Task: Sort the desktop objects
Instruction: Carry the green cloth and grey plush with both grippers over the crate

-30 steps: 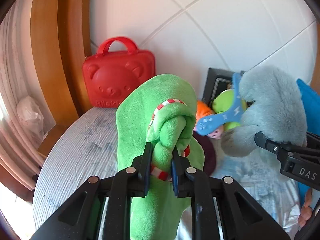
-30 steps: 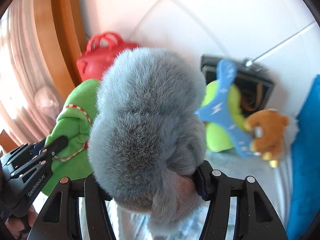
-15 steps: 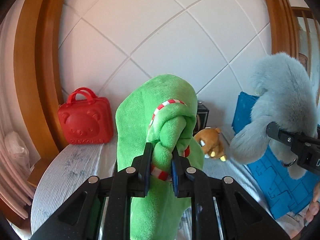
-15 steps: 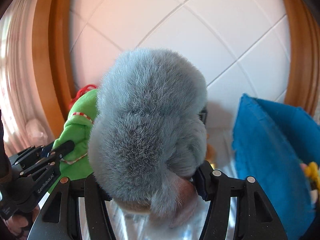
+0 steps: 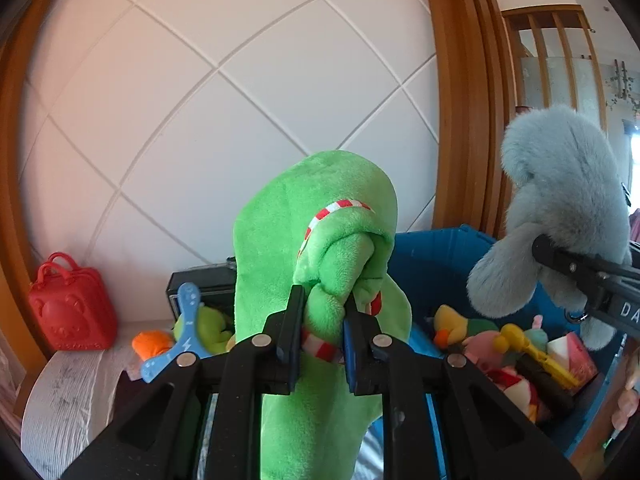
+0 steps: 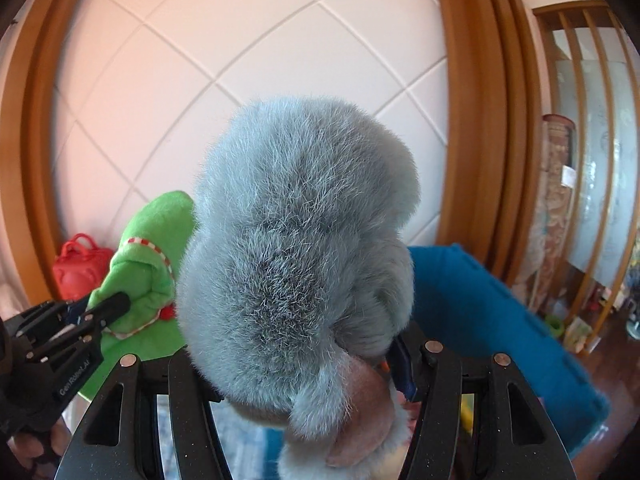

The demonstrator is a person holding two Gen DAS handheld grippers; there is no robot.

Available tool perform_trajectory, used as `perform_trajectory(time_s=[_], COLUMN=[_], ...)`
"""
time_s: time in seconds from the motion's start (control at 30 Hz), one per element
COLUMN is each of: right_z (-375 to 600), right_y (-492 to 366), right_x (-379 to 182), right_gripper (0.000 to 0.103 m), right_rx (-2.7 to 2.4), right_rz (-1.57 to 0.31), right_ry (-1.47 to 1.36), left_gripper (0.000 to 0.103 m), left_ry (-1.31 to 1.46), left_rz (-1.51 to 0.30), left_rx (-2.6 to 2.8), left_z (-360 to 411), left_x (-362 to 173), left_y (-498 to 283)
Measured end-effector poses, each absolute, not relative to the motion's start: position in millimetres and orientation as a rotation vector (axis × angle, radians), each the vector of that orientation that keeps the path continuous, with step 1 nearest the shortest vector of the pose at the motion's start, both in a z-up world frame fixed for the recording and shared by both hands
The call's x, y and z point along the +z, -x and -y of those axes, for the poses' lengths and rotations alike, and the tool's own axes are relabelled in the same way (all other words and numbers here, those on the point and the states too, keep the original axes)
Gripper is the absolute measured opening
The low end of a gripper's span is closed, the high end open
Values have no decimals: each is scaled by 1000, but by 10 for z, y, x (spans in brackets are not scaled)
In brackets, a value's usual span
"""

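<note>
My left gripper [image 5: 322, 324] is shut on a green plush toy [image 5: 316, 240] with red-and-white trim, pinching a fold of it in the air. My right gripper [image 6: 298, 360] is shut on a fluffy grey-blue plush toy [image 6: 296, 248] that fills its view. In the left wrist view the grey plush [image 5: 560, 216] hangs at the right above a blue bin [image 5: 436, 256] holding several toys. From the right wrist view, the green plush [image 6: 148, 276] and the left gripper [image 6: 116, 304] sit at the left, and the blue bin [image 6: 500, 320] is at the right.
A red bear-faced case [image 5: 72, 312] stands at the table's far left by the wooden frame. A blue boomerang toy [image 5: 180, 340], a lime plush and an orange toy lie before a black box [image 5: 200, 284]. White tiled wall behind; a person's fingers [image 5: 626, 400] at right edge.
Both grippers rose and swung right with their plush toys. The red case slid to the far left and the blue bin with its toys came into view.
</note>
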State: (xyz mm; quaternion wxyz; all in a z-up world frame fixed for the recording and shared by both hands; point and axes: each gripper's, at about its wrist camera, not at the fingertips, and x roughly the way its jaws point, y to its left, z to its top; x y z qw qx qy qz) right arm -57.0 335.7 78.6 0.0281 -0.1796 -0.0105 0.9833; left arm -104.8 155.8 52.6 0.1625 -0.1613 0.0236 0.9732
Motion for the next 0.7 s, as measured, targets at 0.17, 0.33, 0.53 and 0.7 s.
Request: perform_trajectory(time_s=[0.17, 0.33, 0.53, 0.7], right_z=[-4192, -4827, -5268, -5579], right_y=[746, 1035, 1657, 2112], right_x=[848, 741, 416, 123], right_gripper=[60, 60, 60, 60], right_rx=[2965, 2901, 2842, 2808], right_rz=[30, 36, 17, -50], right_ry=[575, 607, 677, 787], left_gripper=[17, 17, 17, 17], left_ry=[473, 575, 805, 942], left_rz=[-74, -109, -152, -215], left_rx=[2709, 2667, 2599, 2575], left_z=[-2409, -3090, -3753, -3989], left_x=[829, 891, 503, 58], left_y=[1186, 1571, 2066, 2318])
